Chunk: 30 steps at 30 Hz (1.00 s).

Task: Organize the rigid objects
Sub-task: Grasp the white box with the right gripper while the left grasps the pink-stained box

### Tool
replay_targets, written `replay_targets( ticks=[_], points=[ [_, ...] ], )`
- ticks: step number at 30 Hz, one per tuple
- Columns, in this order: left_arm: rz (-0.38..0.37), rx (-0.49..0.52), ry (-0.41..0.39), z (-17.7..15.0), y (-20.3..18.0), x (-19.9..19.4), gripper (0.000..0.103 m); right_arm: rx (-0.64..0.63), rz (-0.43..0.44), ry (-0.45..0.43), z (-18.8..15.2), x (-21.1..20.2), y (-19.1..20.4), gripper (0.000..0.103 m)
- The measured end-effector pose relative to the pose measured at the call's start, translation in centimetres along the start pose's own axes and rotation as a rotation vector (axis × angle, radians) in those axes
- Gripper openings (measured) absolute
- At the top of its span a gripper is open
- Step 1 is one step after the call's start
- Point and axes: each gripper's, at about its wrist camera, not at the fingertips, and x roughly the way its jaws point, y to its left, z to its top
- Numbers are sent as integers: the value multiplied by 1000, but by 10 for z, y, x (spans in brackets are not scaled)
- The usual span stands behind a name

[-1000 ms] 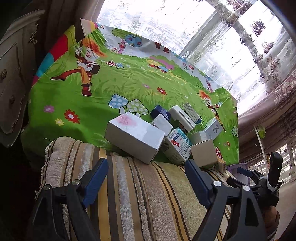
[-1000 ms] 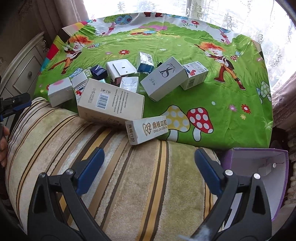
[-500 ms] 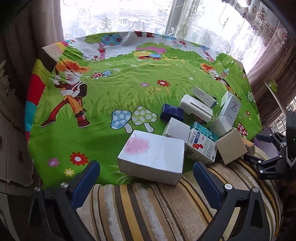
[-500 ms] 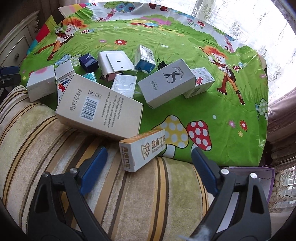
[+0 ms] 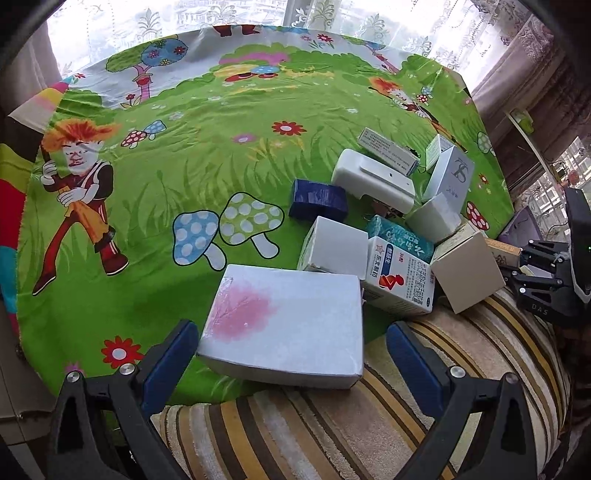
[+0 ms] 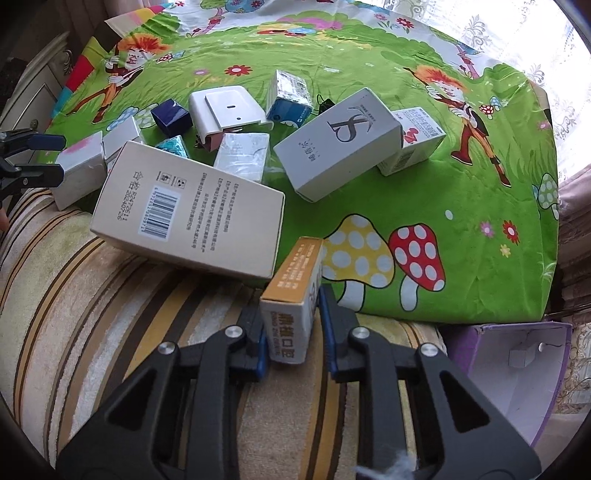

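Right hand-held gripper (image 6: pixel 291 325) pinching orange-topped carton (image 6: pixel 291 295); left hand-held gripper (image 5: pixel 291 354) spread around pink-stained white box (image 5: pixel 284 321).

L gripper (image 5: pixel 291 354) wide apart | flanks white pink-stained box (image 5: pixel 284 325) | on green cloth (image 5: pixel 184 166)

Home: lace curtains (image 5: pixel 229 22), striped cushion (image 6: pixel 110 295)
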Motion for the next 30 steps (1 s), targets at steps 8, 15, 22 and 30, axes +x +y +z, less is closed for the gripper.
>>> replay_targets(
  ticks=[8,15,22,30],
  points=[
    [-25,-15,78,2,9,23,103,31,24,-43,-4,-6,-5,20],
    [7,13,42,-1,4,24,95,51,23,-91,-9,-17,-8,20],
    [73,-11,-24,-14,-5,4,94,84,7,-160,-15,-34,-12,20],
    [84,-30,-144,-30,-28,-36,94,96,-13,-222,-28,-54,-14,20]
  ],
)
